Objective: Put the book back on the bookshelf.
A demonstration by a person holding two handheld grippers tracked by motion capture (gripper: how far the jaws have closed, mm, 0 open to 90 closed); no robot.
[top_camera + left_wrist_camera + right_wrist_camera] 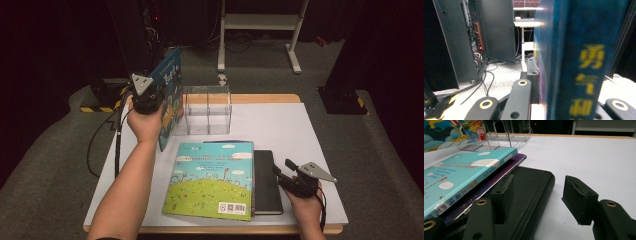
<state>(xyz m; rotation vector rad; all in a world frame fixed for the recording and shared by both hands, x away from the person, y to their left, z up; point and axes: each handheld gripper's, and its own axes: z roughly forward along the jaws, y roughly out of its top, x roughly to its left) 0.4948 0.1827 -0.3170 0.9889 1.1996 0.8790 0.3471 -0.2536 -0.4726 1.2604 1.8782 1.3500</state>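
The blue picture book (170,95) stands upright on edge above the left rear part of the white table (300,135), just left of the clear acrylic divider rack (207,110). The left gripper (145,97) clamps this book; in the left gripper view its jaws press tight against both covers of the book (574,62), with the spine and its yellow characters facing the camera. The left hand (145,122) supports the gripper from below.

A stack of flat books lies at the front centre of the table. The turquoise picture book (212,180) sits on top, a purple-edged book (499,176) lies directly beneath it, and a black notebook (265,182) forms the bottom layer, protruding at the right side.

The right gripper (282,172) rests low at the right edge of the black notebook (534,185). Its jaws stand partly apart and grip nothing: one pad (505,195) sits over the notebook cover, the other pad (577,197) hangs over bare table surface. The right hand (307,205) holds the gripper near the front table edge.
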